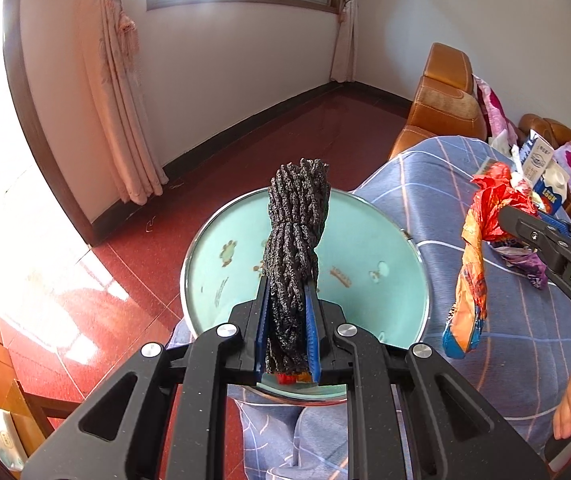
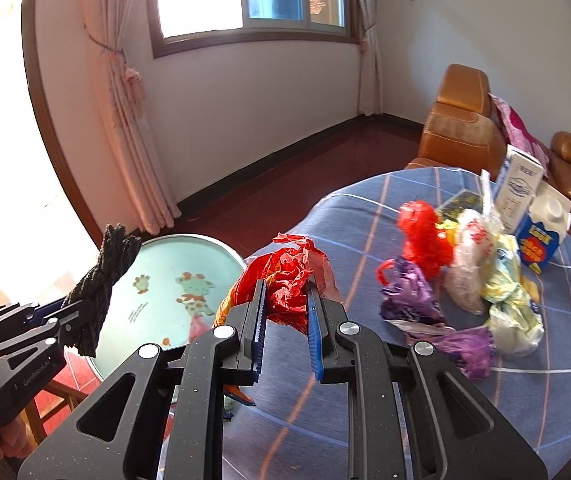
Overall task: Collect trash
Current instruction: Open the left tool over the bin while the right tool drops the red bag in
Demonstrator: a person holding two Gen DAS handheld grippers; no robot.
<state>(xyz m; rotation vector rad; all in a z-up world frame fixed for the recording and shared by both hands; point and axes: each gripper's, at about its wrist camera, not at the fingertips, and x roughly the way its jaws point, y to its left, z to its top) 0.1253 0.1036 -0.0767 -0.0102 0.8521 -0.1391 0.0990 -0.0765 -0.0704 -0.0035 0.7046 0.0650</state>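
Note:
My left gripper (image 1: 287, 292) is shut on a twisted black knitted bundle (image 1: 297, 236) and holds it over the pale green basin (image 1: 385, 240). It also shows in the right wrist view (image 2: 85, 312), with the bundle (image 2: 103, 272) over the basin (image 2: 157, 256). My right gripper (image 2: 285, 300) is shut on a crumpled red-orange snack wrapper (image 2: 289, 276), held above the table's left edge beside the basin. In the left wrist view that wrapper (image 1: 481, 248) hangs from the right gripper (image 1: 509, 216). More trash lies on the table: a red bag (image 2: 423, 236), a purple bag (image 2: 417, 296), white and yellow bags (image 2: 497, 280).
The table has a blue checked cloth (image 2: 385, 380). Two cartons (image 2: 525, 200) stand at its far side. An orange-brown sofa (image 2: 461, 128) with pink cushions is behind it. Red floor (image 1: 245, 152), curtains and a window lie beyond. A wooden chair (image 1: 45, 408) stands lower left.

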